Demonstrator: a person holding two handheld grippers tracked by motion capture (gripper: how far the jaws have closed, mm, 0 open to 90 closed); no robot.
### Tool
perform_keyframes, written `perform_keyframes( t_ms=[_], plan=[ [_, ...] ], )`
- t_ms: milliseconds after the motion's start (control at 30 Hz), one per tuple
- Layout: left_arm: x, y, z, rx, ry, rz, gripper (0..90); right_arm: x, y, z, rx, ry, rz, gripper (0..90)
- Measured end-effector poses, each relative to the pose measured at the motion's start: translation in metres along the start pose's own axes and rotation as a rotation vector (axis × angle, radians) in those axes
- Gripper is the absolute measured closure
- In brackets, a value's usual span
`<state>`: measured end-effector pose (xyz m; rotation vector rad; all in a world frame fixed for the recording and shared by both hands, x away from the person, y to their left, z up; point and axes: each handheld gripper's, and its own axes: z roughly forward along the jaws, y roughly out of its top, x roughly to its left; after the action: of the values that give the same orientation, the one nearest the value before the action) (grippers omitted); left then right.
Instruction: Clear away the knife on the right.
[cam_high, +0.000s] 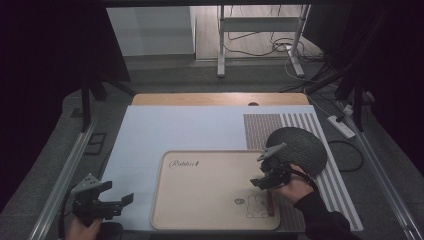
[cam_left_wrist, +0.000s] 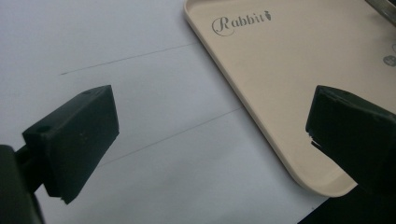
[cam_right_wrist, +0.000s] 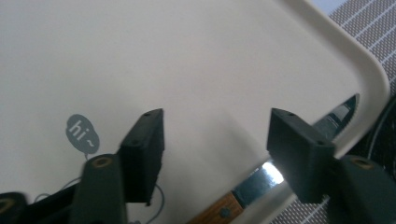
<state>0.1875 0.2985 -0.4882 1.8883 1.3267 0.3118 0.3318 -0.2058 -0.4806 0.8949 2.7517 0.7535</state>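
The right gripper (cam_high: 261, 182) hovers over the beige tray (cam_high: 210, 200) near a dark round mat (cam_high: 300, 145).

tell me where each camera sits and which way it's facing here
High view: fixed above the person's side, looking forward and down on the beige tray, the left gripper and right gripper, both hands, a dark sleeve.
Left gripper view: rides the left gripper, jaws open over the white mat beside the tray's corner.
Right gripper view: rides the right gripper, jaws open over a knife along the tray's rim.
All views share the tray.
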Motion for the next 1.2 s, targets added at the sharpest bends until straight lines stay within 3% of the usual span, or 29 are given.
perform_keyframes(
  t_ms=[133, 233, 500, 733, 767, 1200],
  plan=[
    [0.0, 0.0, 0.0, 0.001, -0.001, -0.001, 2.5, 0.001, 0.001, -0.002, -0.01, -0.005, 0.006, 27.5],
    [0.0, 0.0, 0.0, 0.0, -0.001, -0.002, 2.5, -0.001, 0.001, -0.003, -0.015, 0.019, 0.024, 26.7],
    [0.001, 0.0, 0.0, -0.002, -0.003, -0.008, 2.5, -0.002, -0.001, -0.01, -0.037, -0.006, 0.015, 15.4],
    [0.001, 0.0, 0.0, -0.003, -0.004, -0.009, 2.5, -0.006, -0.007, -0.018, -0.072, -0.013, 0.042, 8.6],
    [0.001, 0.0, 0.0, -0.003, -0.005, -0.008, 2.5, -0.007, -0.009, -0.02, -0.08, -0.015, 0.053, 3.9],
    [0.001, 0.0, 0.0, -0.005, -0.006, -0.008, 2.4, -0.011, -0.025, -0.028, -0.109, -0.048, 0.092, 0.0]
  ],
)
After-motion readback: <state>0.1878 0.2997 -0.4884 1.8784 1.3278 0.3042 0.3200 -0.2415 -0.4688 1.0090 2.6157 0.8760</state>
